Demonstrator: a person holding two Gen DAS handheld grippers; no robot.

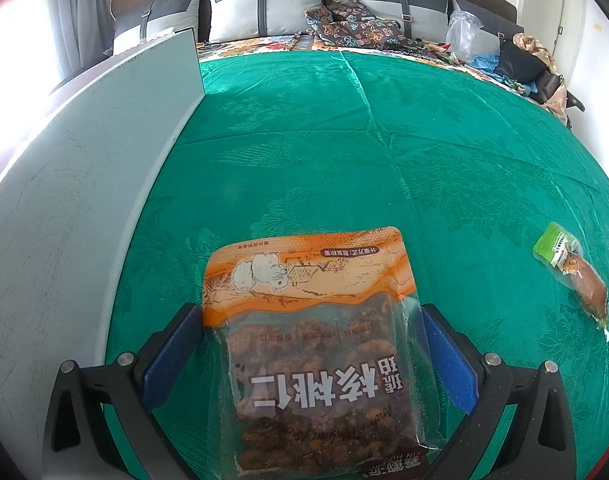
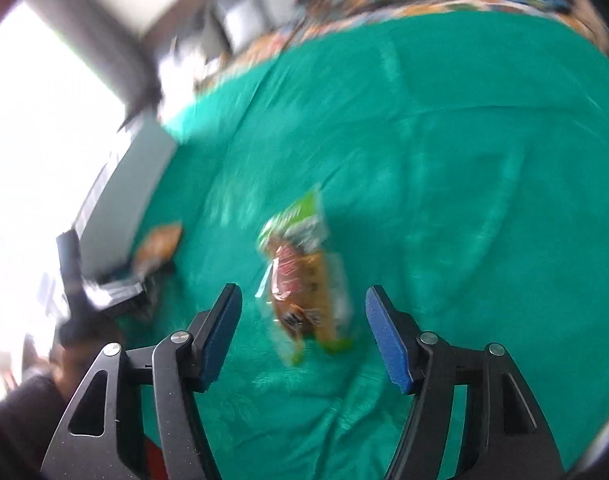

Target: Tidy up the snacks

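Note:
A clear bag of candied walnuts (image 1: pixel 316 340) with an orange top sits between my left gripper's (image 1: pixel 311 308) blue pads, which touch its two side edges; the film is crumpled at the right pad. The bag runs back toward the camera, over the green cloth (image 1: pixel 344 140). A small snack pack (image 1: pixel 572 268) with a green end lies on the cloth far to the right. In the blurred right wrist view that same pack (image 2: pixel 304 276) lies just ahead of and between the spread fingers of my right gripper (image 2: pixel 303 289), which is open and touches nothing. The walnut bag (image 2: pixel 160 244) shows at the left.
A tall grey board (image 1: pixel 84 200) stands along the left edge of the cloth. Behind the cloth are grey pillows (image 1: pixel 264 8), patterned cushions (image 1: pixel 344 20), a clear plastic bag (image 1: pixel 464 28) and a heap of clothes (image 1: pixel 520 60). A bright window lights the left side.

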